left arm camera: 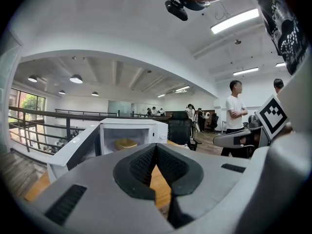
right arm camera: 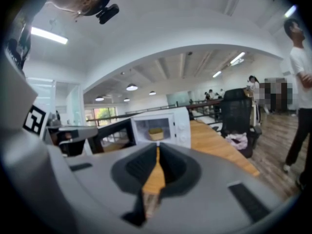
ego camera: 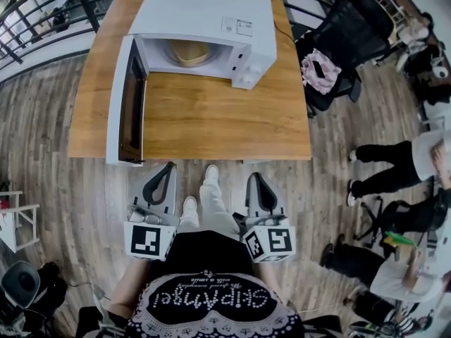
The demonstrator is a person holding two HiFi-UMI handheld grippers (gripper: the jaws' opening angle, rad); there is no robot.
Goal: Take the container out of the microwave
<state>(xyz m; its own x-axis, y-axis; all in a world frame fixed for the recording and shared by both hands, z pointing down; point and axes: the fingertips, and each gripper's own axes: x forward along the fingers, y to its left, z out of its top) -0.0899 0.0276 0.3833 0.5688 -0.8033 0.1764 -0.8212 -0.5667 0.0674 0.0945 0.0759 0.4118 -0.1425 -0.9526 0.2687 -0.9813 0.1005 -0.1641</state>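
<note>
A white microwave [ego camera: 211, 20] stands at the back of a wooden table [ego camera: 225, 118], its door [ego camera: 125, 104] swung wide open to the left. Inside sits a pale yellow container [ego camera: 189, 52], also seen in the left gripper view [left arm camera: 125, 143] and the right gripper view [right arm camera: 156, 133]. My left gripper [ego camera: 169, 167] and right gripper [ego camera: 255, 177] hover side by side in front of the table's near edge, well short of the microwave. Both point at it. Each has its jaws shut with nothing between them [left arm camera: 155, 148] [right arm camera: 158, 148].
The open door reaches the table's front left corner. A black office chair [ego camera: 338, 41] with a pink cloth [ego camera: 320, 69] stands right of the table. People [ego camera: 394, 164] stand and sit at the right. A railing [ego camera: 42, 13] runs behind the table on the left.
</note>
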